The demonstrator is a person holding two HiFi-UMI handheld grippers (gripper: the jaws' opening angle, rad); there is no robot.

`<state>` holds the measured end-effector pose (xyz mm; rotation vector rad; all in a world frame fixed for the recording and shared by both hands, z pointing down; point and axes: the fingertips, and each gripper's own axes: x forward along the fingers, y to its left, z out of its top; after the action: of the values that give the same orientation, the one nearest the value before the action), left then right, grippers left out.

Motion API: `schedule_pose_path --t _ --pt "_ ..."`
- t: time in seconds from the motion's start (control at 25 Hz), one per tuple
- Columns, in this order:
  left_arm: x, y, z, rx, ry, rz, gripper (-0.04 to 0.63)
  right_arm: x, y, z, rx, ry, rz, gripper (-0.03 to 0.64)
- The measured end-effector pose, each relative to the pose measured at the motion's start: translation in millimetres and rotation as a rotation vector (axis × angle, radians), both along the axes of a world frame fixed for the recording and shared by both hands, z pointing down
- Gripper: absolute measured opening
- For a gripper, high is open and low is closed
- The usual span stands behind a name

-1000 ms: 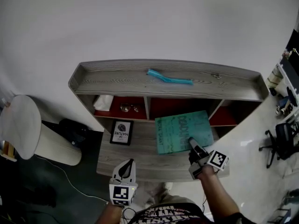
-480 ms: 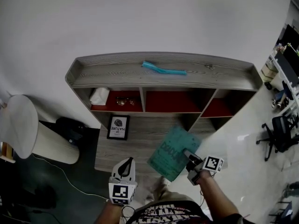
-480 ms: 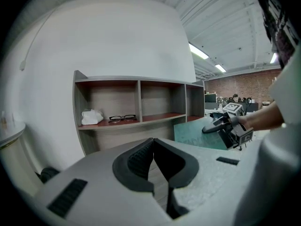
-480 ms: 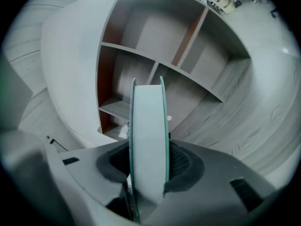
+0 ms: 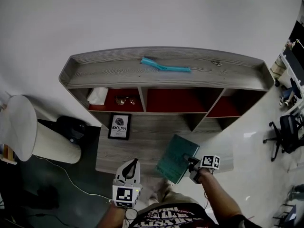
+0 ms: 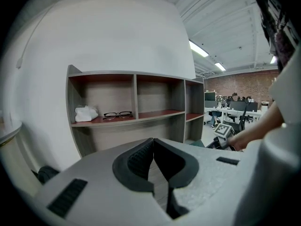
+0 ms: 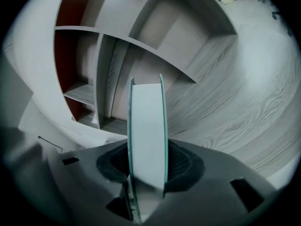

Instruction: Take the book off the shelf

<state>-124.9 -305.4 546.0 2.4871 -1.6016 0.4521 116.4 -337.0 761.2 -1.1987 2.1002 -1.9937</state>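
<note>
Two units noted: my right hand-held gripper (image 5: pixel 192 163) clamped the teal book (image 5: pixel 175 163) by its edge, outside the shelf (image 5: pixel 142 73) compartments; my left hand-held gripper (image 5: pixel 131 168) was clenched, empty.

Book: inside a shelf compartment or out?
Out: the teal book is clamped edge-on in the right gripper, in front of the shelf compartments.

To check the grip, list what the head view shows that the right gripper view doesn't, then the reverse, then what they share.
Head view only: the teal cover of the book, the left gripper, a frame, glasses and a blue tool on the shelf. Right gripper view only: the book's pale page edge pressed between the fingers. Both: the book, the right gripper and the shelf.
</note>
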Motion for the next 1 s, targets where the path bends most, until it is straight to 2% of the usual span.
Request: schedule_pose_path --t 0.28,0.52,0.64,0.88,1.0 --pt "1 -15 9 -0.021 -0.014 -0.017 0.007 -10 -10 51 -0.062 -0.009 -0.092 0.169" --pt "-1 -20 12 -0.032 -0.030 -0.037 0.007 -5 -24 89 -0.132 -0.012 -0.096 0.179" --pt "-4 -18 13 -0.035 -0.036 -0.047 0.008 4 -26 108 -0.122 0.072 -0.085 0.211" --pt "0 -7 6 -0.025 -0.040 -0.034 0.006 51 -23 123 -0.051 0.383 0.000 0.338" --pt "4 3 -7 0.012 -0.027 -0.018 0.008 58 -15 91 0.065 0.446 -0.030 0.351"
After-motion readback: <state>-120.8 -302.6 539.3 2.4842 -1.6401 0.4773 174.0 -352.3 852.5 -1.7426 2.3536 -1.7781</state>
